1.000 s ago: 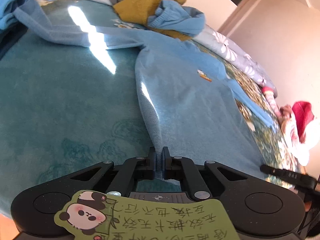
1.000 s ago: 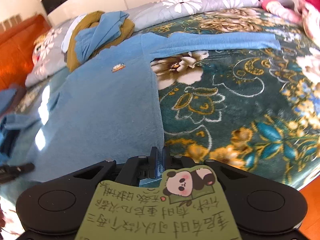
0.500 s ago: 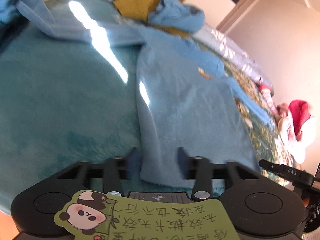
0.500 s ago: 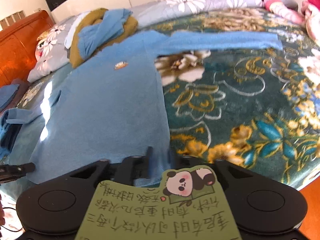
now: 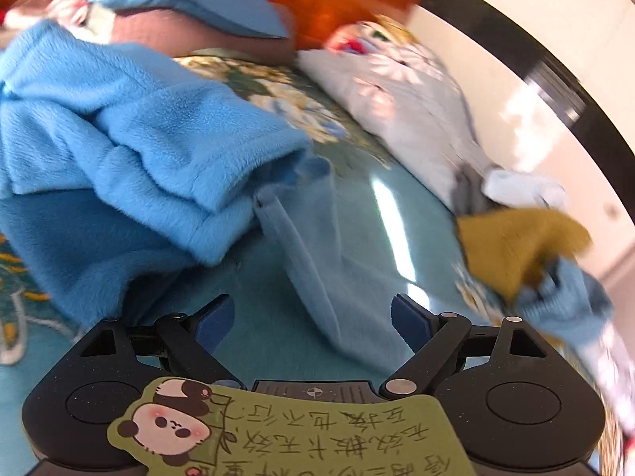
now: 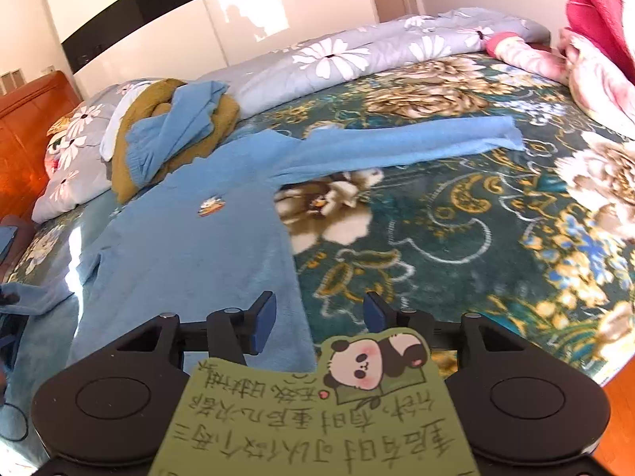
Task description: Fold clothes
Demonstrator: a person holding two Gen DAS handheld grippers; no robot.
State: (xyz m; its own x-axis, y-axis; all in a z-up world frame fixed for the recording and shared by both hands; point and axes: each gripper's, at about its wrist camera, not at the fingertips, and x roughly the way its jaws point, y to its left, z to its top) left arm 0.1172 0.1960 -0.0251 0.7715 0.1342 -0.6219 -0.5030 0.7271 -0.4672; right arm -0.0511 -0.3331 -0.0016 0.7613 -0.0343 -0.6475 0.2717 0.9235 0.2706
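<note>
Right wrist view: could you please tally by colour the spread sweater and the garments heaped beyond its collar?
Light blue: 2, the spread sweater and a crumpled top
Mustard: 1, the mustard garment
White: 1, a white piece partly hidden beneath
Total: 4

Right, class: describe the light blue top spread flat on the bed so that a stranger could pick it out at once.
Start at the bed with the dark green floral cover. The light blue top lies flat on it, one sleeve stretched sideways. Unlike the crumpled blue and mustard pile by the pillows, it is spread out and has a small emblem on the chest.
</note>
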